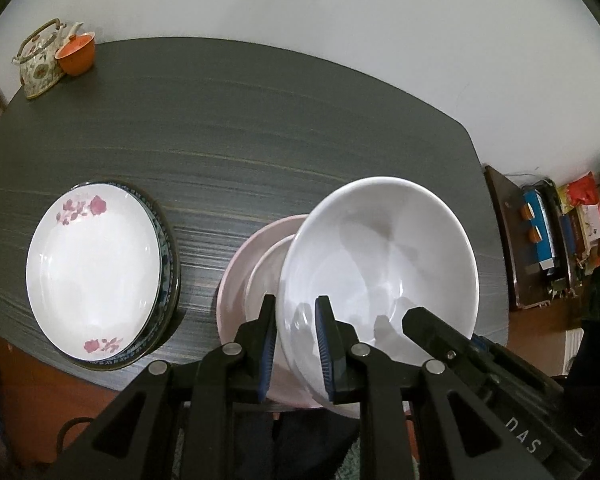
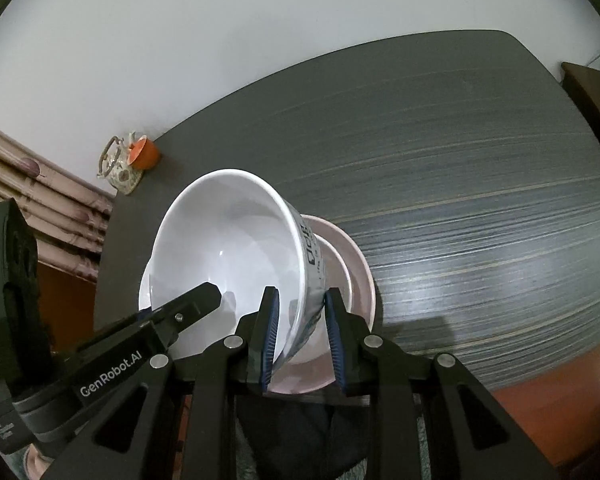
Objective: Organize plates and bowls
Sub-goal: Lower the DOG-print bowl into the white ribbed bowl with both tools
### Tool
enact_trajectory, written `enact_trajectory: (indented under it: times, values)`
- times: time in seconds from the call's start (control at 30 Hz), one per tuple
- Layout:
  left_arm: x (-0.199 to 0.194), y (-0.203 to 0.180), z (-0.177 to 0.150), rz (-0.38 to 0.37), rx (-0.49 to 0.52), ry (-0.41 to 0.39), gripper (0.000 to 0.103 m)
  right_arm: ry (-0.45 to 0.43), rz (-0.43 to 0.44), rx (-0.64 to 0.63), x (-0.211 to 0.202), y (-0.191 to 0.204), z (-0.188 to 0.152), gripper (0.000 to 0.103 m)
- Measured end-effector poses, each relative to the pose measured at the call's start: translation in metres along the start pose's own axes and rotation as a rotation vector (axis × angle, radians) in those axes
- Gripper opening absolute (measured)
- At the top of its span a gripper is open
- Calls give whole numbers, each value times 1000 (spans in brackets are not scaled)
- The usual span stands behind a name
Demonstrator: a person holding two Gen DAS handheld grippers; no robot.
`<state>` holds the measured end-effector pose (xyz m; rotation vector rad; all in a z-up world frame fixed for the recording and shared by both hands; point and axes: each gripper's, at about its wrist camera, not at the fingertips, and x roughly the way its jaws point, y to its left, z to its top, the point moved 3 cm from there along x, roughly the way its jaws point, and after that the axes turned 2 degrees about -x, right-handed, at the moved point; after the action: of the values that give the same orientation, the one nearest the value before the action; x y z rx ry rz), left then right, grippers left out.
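Note:
A large white bowl (image 1: 380, 256) hangs tilted over a pink plate (image 1: 236, 280) near the table's front edge. My left gripper (image 1: 296, 344) is shut on the bowl's left rim, one pad inside and one outside. My right gripper (image 2: 300, 332) is shut on the opposite rim of the same white bowl (image 2: 228, 248), whose outer wall carries dark print. Under it lies the pink plate (image 2: 360, 276). A white plate with pink flowers (image 1: 92, 268) rests on a dark-rimmed plate at the left.
A flowered teapot (image 1: 40, 64) and an orange cup (image 1: 76, 54) stand at the far left corner of the dark wood-grain table (image 1: 260, 132). A low shelf with boxes (image 1: 548, 232) stands to the right. The wall behind is white.

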<state>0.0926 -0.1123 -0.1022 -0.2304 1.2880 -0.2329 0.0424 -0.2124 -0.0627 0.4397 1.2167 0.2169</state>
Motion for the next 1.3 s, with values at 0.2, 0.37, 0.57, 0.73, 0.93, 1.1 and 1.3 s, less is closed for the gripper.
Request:
enact_trajectory:
  times: [0.2, 0.37, 0.57, 0.73, 0.93, 1.1, 1.3]
  values:
    - [12, 3, -4, 17, -2, 28, 19, 28, 1, 10, 10, -7, -4, 24]
    - [25, 13, -8, 33, -18, 63, 19, 68, -5, 14, 27, -10, -5, 24]
    - [33, 18, -9, 49, -18, 80, 19, 102, -11, 18, 44, -11, -9, 24]
    - [38, 17, -8, 55, -10, 85, 19, 117, -13, 23, 50, -12, -6, 24]
    - [43, 9, -7, 59, 5, 86, 19, 124, -23, 18, 53, -13, -5, 24]
    - [45, 8, -8, 62, 11, 93, 19, 127, -25, 20, 55, -14, -3, 24]
    - [45, 6, -6, 65, 14, 96, 19, 131, -27, 17, 57, -14, -3, 26]
